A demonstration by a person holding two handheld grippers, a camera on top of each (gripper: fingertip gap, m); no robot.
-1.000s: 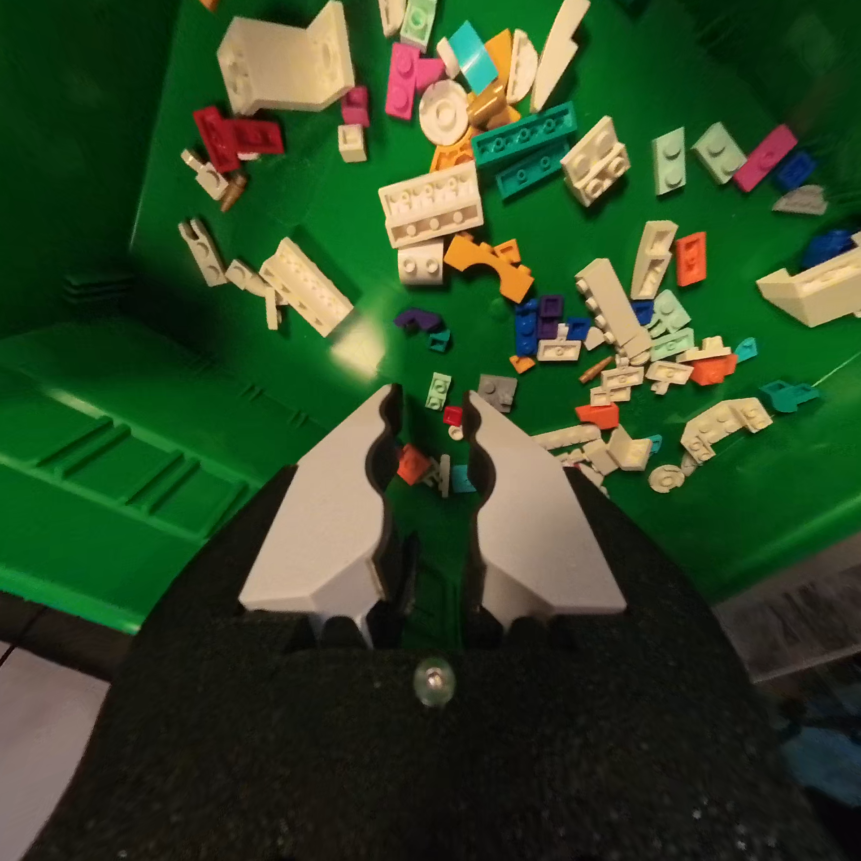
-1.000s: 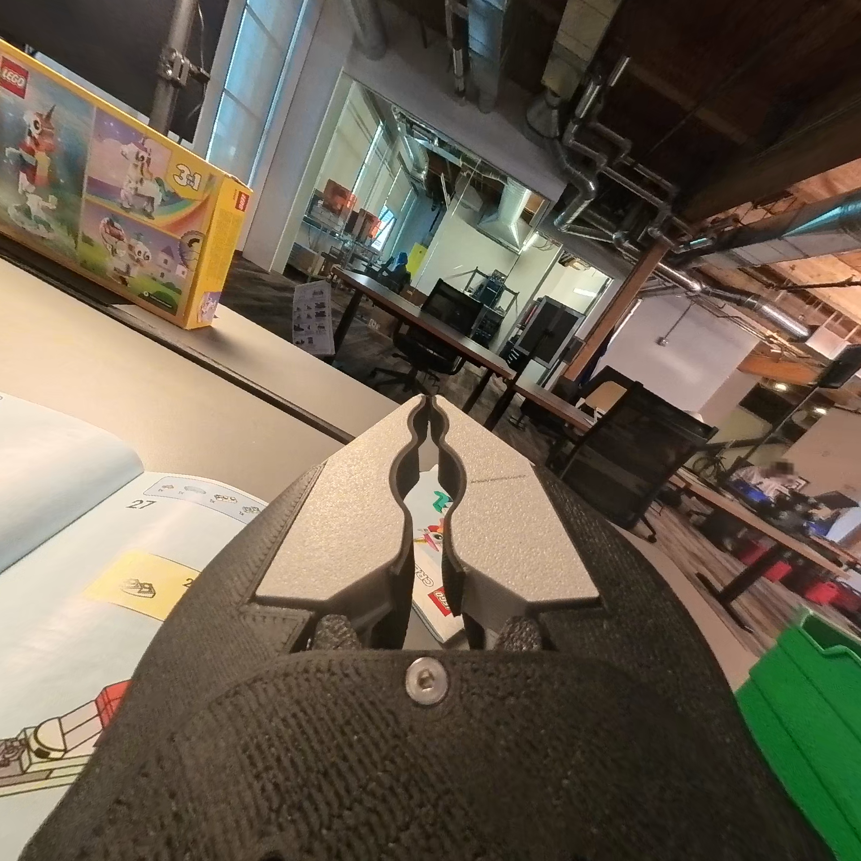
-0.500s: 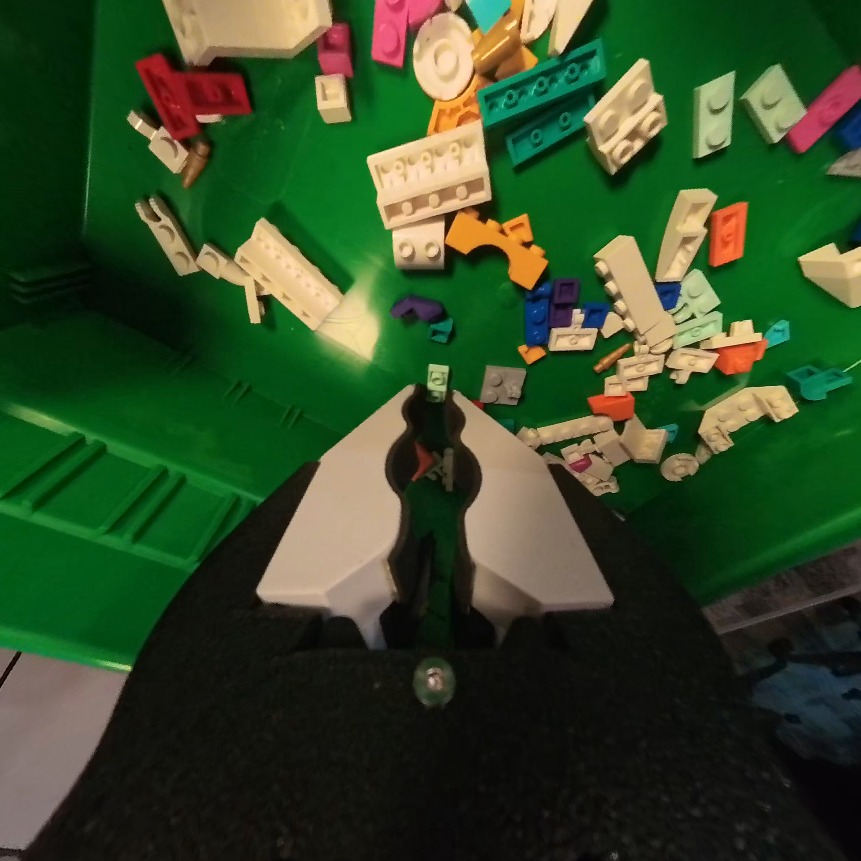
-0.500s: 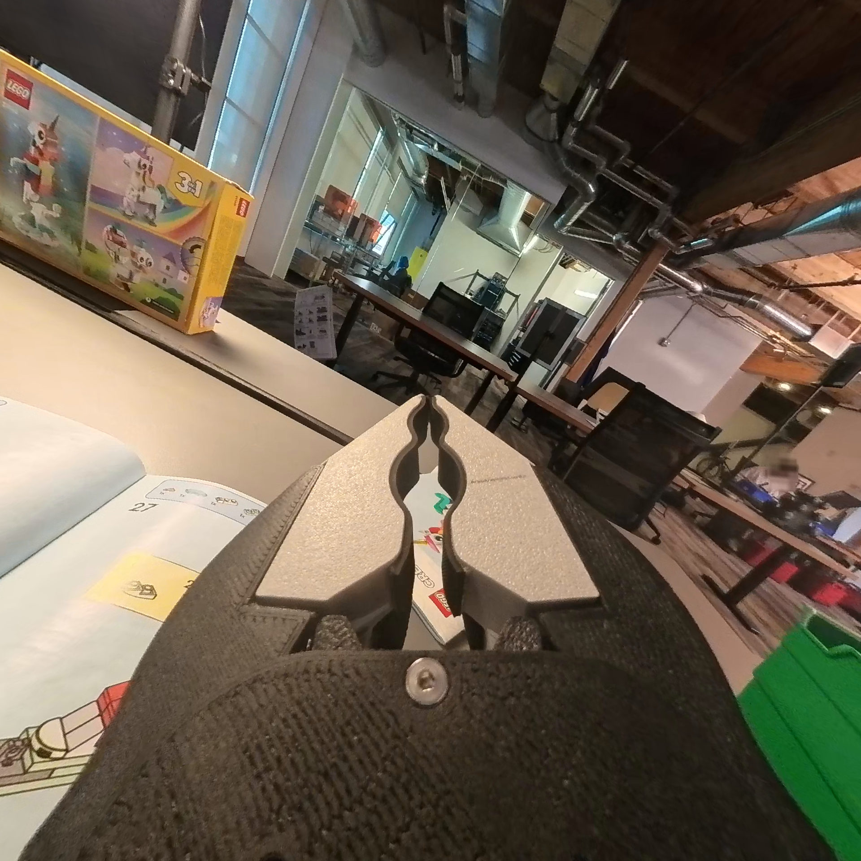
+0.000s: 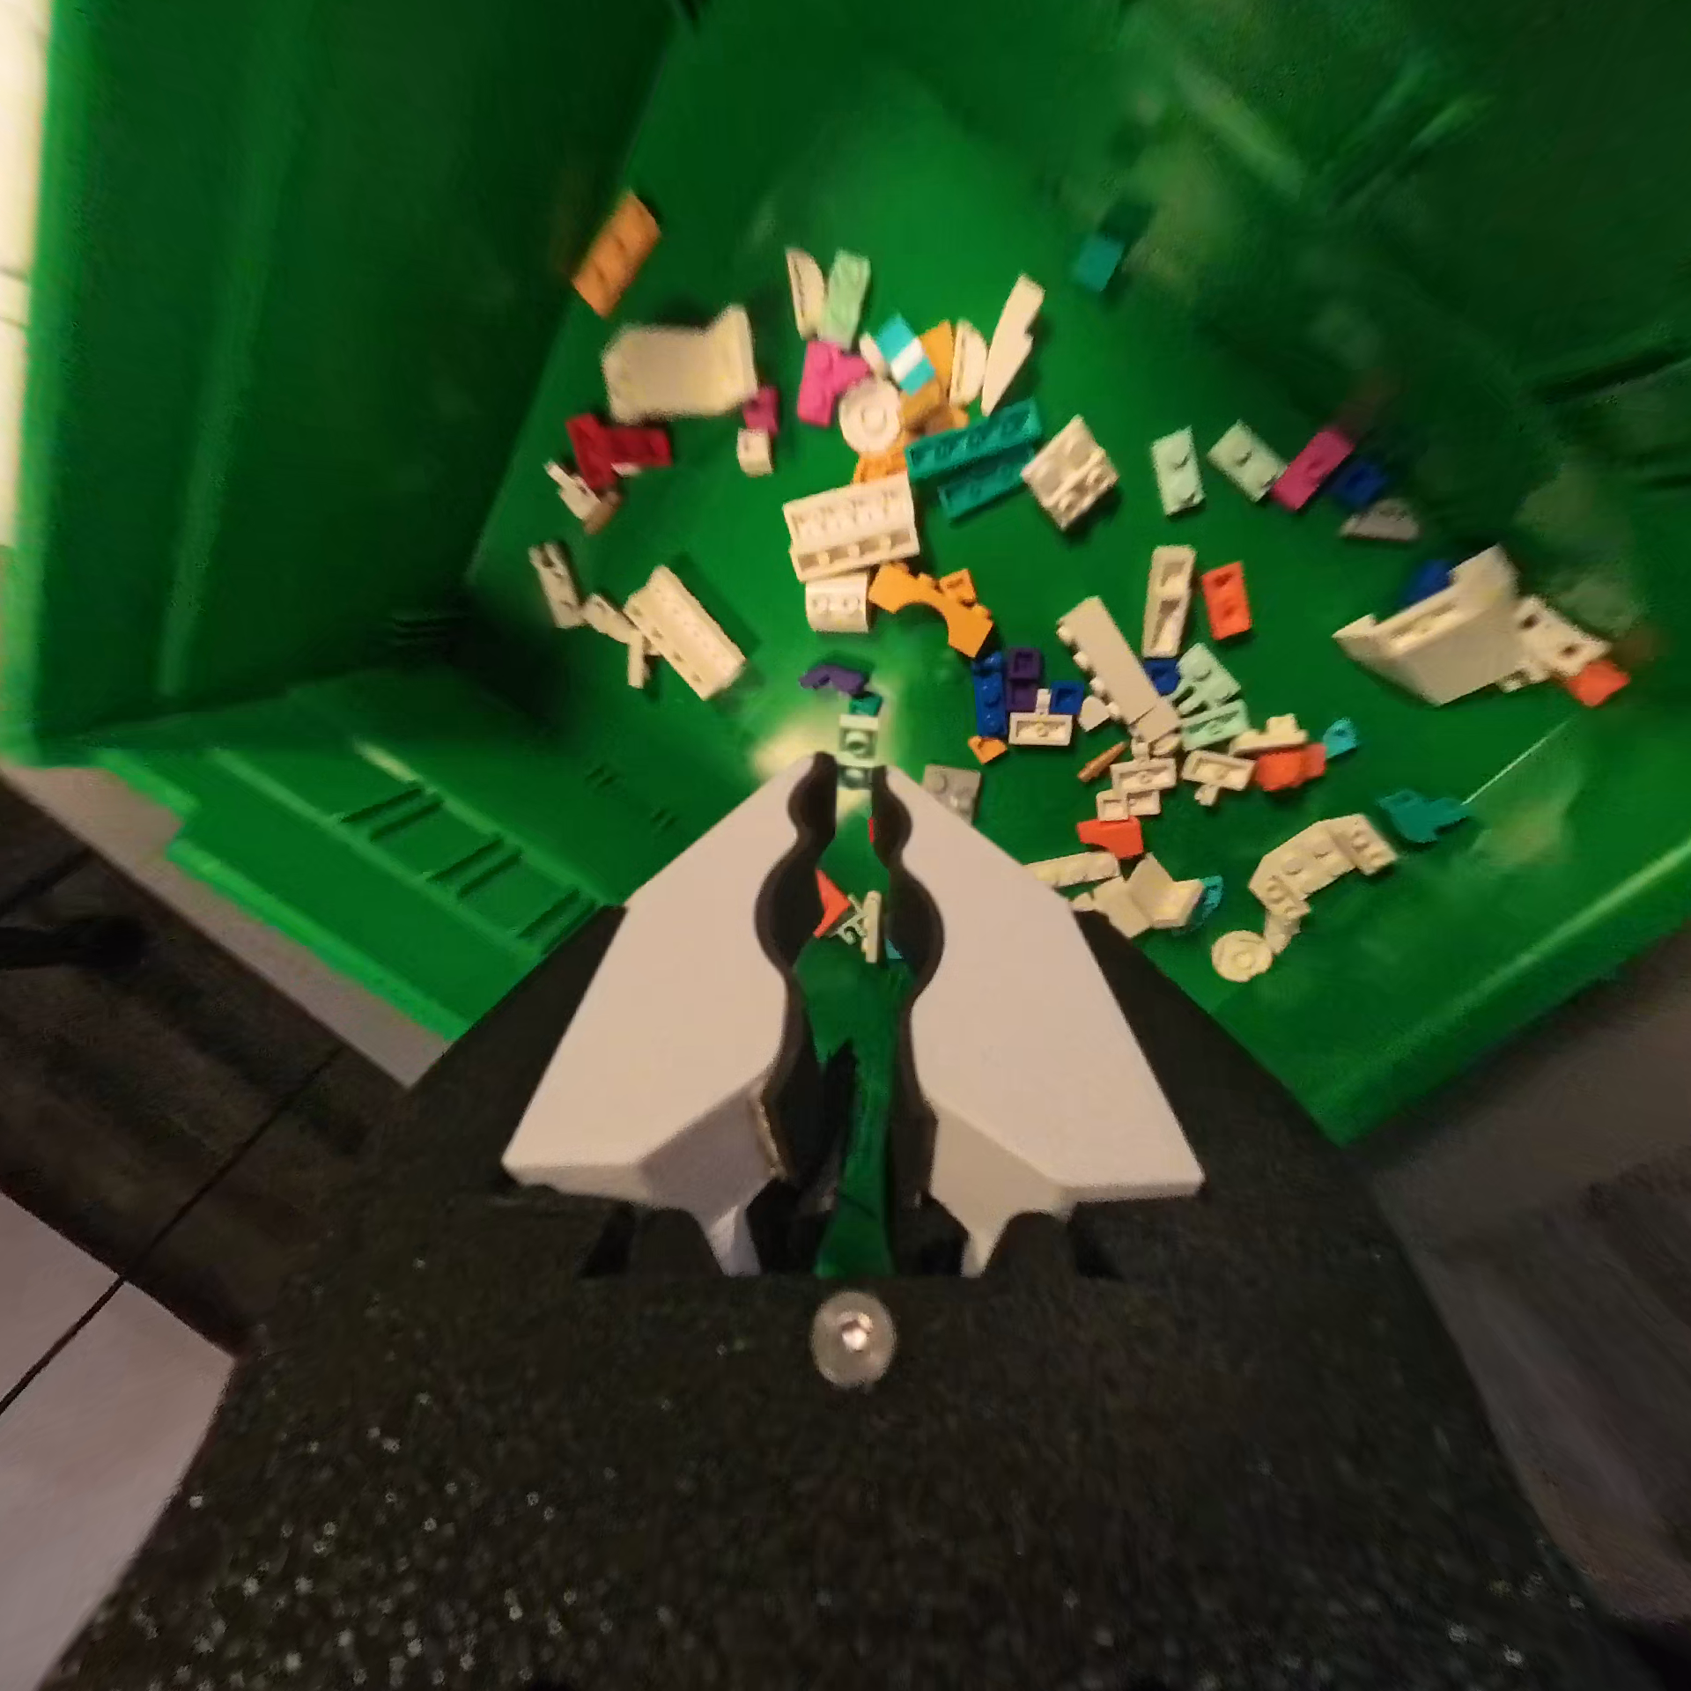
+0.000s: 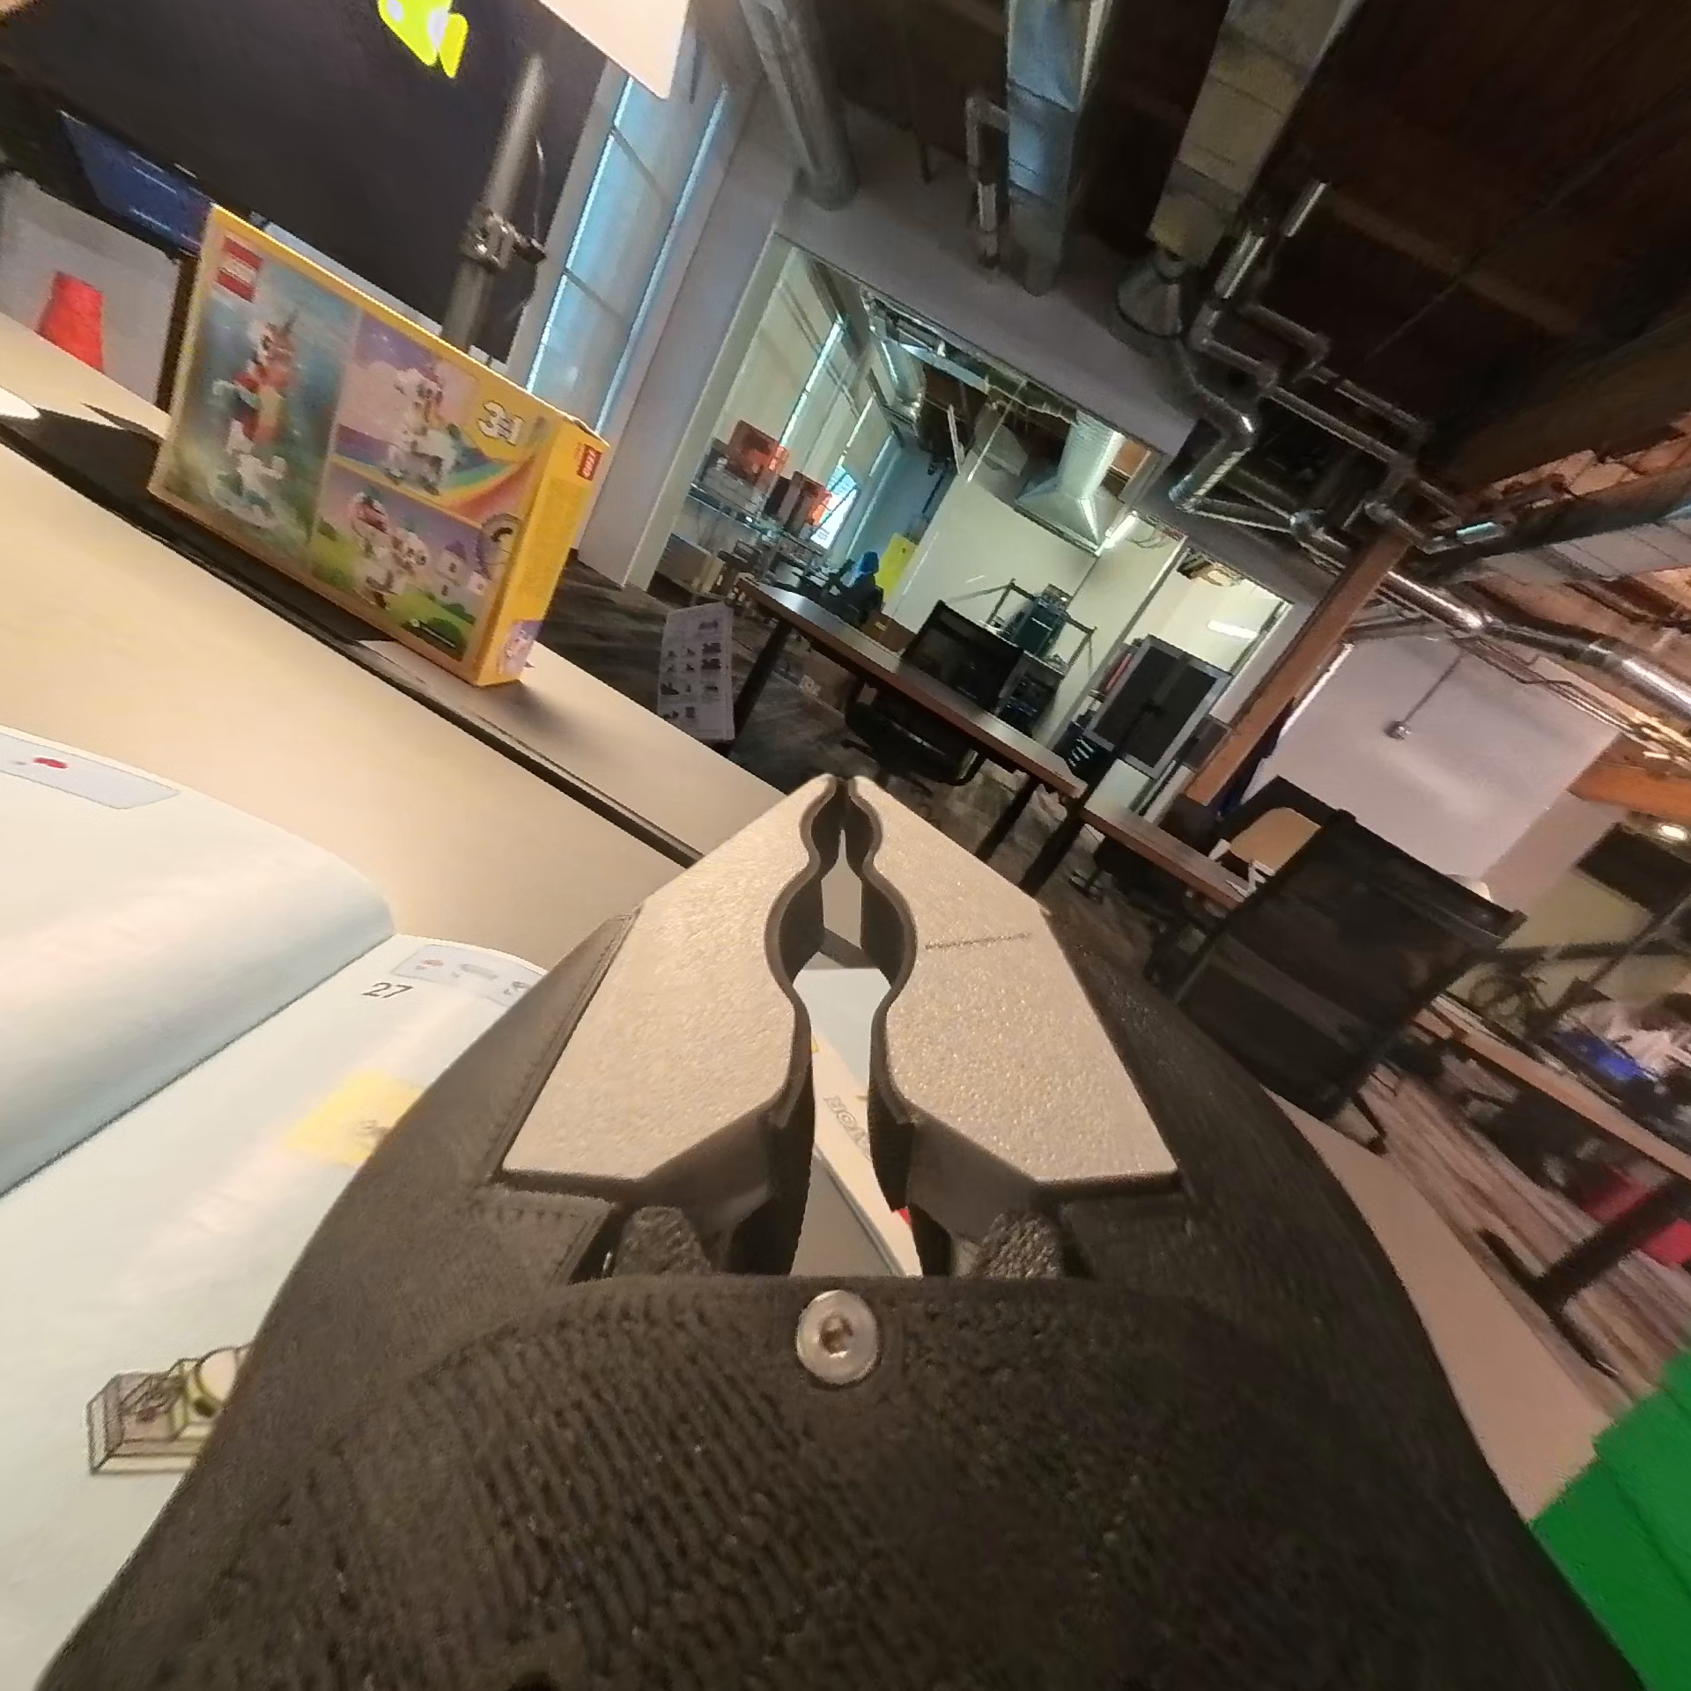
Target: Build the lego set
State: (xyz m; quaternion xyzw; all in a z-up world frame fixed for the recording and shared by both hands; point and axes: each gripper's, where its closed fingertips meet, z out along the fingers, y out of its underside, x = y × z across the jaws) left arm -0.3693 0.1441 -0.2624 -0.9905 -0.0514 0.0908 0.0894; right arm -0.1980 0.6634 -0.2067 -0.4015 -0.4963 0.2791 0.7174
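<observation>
My left gripper (image 5: 856,776) is shut on a small mint-green plate (image 5: 858,739) that sticks out past its tips. It holds the plate above the floor of a green bin (image 5: 274,384). Many loose bricks (image 5: 851,535) in white, teal, pink, orange and blue lie scattered on the bin floor. This view is blurred. My right gripper (image 6: 844,807) is shut and empty, held above an open instruction booklet (image 6: 183,1052) on the table. The partly built model is not in view.
A yellow set box (image 6: 366,512) stands at the back of the grey table (image 6: 274,723). A corner of the green bin (image 6: 1638,1510) shows at lower right of the right wrist view. Desks and chairs fill the room beyond. My hands' fingertips stand some 55 cm from each other.
My left gripper closed on the mint-green plate and rose away from the bin floor with it. My right gripper shifted, so the set box now sits more to the right in its view.
</observation>
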